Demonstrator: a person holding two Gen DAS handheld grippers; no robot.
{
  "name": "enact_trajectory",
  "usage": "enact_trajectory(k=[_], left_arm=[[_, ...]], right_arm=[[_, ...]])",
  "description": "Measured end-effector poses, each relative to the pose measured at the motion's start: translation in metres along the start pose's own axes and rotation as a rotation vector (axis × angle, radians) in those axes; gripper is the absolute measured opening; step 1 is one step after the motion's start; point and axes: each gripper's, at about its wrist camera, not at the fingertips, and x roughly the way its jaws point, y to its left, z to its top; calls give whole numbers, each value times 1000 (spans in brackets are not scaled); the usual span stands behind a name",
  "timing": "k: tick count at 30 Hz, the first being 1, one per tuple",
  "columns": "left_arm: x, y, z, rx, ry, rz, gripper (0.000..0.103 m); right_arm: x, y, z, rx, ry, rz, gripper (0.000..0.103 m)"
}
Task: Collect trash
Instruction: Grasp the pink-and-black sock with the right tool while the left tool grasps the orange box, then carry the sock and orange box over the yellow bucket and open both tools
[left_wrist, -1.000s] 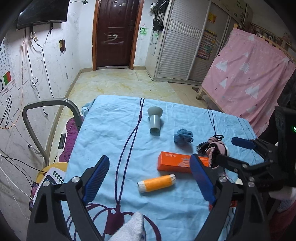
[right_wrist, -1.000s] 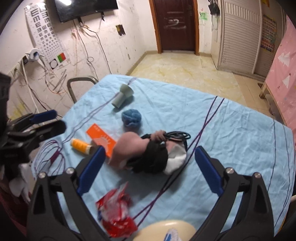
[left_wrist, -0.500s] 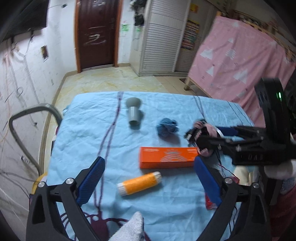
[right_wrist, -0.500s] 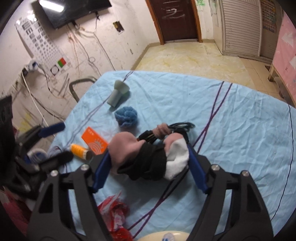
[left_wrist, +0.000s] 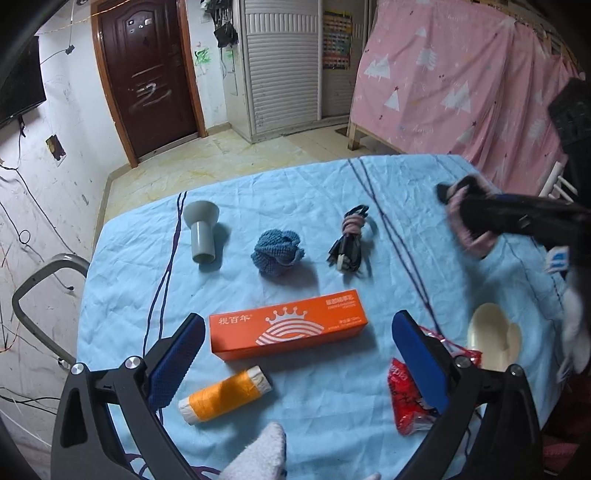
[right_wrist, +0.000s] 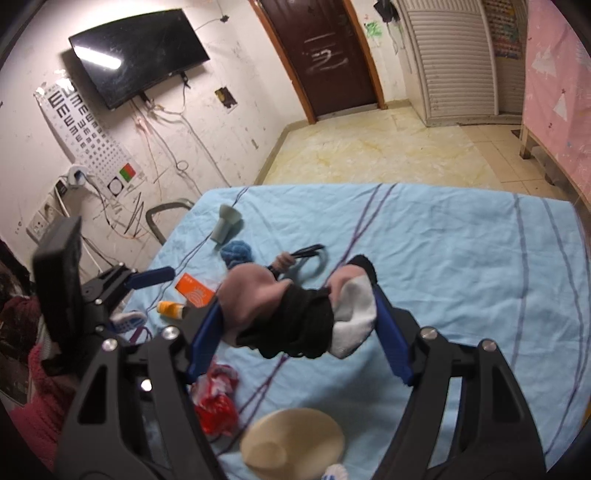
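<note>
On a table under a light-blue sheet (left_wrist: 303, 192), the left gripper (left_wrist: 295, 354) hangs with its jaws spread wide and empty over an orange carton (left_wrist: 288, 328) and a roll of orange bags (left_wrist: 225, 395), a crumpled red wrapper (left_wrist: 406, 398) lying just beside its right finger and a cream lid-like dish (left_wrist: 495, 336) beyond that. Further back, left to right, lie a grey funnel-shaped piece (left_wrist: 201, 229), a blue knitted ball (left_wrist: 277, 251) and a bundled black cable (left_wrist: 349, 243). The right gripper (right_wrist: 299, 314) has its pads pressed on a bundle of pink, black and white socks (right_wrist: 295, 310), held clear above the sheet. To do the carry well, the grip should likely stay firm and the bundle travel high enough to clear the cable and dish, while the left lines its jaws squarely over the wrapper or carton before closing. Against a second ago, the socks were lying on the sheet between wide right jaws; those jaws have since closed on them and lifted, leaving the cable behind, while the left jaws have opened further and moved in over the carton.
</note>
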Motion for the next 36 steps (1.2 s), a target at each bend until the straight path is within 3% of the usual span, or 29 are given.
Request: enact_trajectory(k=[6, 18, 20, 21, 24, 36], left_arm=[[13, 6, 1, -5, 43, 40, 92], [39, 20, 14, -100, 94, 18, 92], [39, 20, 15, -109, 93, 35, 90], [39, 17, 16, -109, 90, 51, 84], [38, 13, 19, -112, 95, 49, 84], [-7, -30, 46, -96, -4, 52, 84]], right_arm=[[-9, -12, -5, 5, -13, -12, 72], [-14, -34, -13, 27, -18, -26, 72], [-16, -36, -14, 27, -18, -30, 72], [-17, -37, -15, 28, -20, -32, 72], [-24, -41, -17, 33, -30, -34, 72], [-78, -81, -32, 95, -122, -65, 73]])
